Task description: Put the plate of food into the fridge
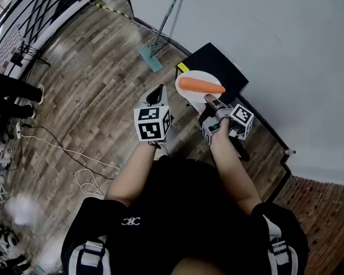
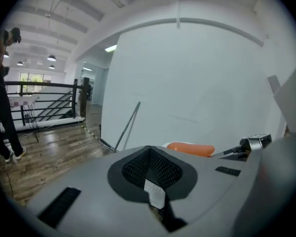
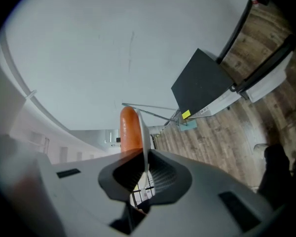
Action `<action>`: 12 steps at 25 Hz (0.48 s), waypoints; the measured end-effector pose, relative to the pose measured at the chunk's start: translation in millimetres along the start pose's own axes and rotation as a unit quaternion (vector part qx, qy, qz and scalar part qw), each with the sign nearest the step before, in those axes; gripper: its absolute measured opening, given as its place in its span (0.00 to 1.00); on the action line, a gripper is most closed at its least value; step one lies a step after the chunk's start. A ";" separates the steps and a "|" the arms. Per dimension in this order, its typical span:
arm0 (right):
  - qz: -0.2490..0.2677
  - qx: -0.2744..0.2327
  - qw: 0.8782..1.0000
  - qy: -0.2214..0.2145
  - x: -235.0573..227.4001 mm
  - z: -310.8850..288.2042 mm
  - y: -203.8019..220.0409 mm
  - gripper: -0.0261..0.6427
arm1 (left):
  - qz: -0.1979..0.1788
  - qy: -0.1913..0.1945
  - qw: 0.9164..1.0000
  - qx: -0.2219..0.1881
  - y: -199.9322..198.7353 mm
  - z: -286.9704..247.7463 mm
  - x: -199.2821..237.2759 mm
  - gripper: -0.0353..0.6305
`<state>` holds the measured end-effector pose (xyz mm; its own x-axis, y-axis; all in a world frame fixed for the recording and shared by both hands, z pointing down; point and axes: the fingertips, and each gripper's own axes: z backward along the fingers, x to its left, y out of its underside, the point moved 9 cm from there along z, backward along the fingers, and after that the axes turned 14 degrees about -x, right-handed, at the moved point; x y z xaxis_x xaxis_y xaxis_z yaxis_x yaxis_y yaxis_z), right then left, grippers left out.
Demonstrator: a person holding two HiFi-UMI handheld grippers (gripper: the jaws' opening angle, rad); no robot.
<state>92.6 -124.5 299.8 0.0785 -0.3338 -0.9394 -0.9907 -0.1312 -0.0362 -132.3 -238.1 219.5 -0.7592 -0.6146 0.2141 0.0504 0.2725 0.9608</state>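
White plate [image 1: 190, 97] rim clamped in right tongs [image 1: 208, 99], forearm [image 1: 232, 165] extended forward.

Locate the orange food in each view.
Head view: orange food on the white plate, above centre.
Left gripper view: low, right of centre.
Right gripper view: centre, upright beside the plate's edge.
Shared landmark: the mop leaning on the wall.
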 end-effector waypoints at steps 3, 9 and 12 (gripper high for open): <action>-0.001 -0.041 0.999 0.011 -15.8 -5.1 -0.3 0.09 | 0.001 0.028 0.999 0.018 8.0 -22.1 12.4 0.05; -0.014 -0.095 0.994 0.050 -67.1 -9.3 -2.5 0.09 | -0.005 0.068 0.996 0.058 49.7 -53.2 21.3 0.05; -0.016 -0.094 0.993 0.067 -105.7 -26.1 1.7 0.09 | -0.005 0.080 0.994 0.073 86.1 -67.5 26.1 0.05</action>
<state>85.5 -113.8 407.9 0.1370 -0.4464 -0.8843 -0.9503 -0.3111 0.0098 -103.9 -280.7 319.7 -0.6459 -0.7244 0.2409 -0.0609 0.3635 0.9296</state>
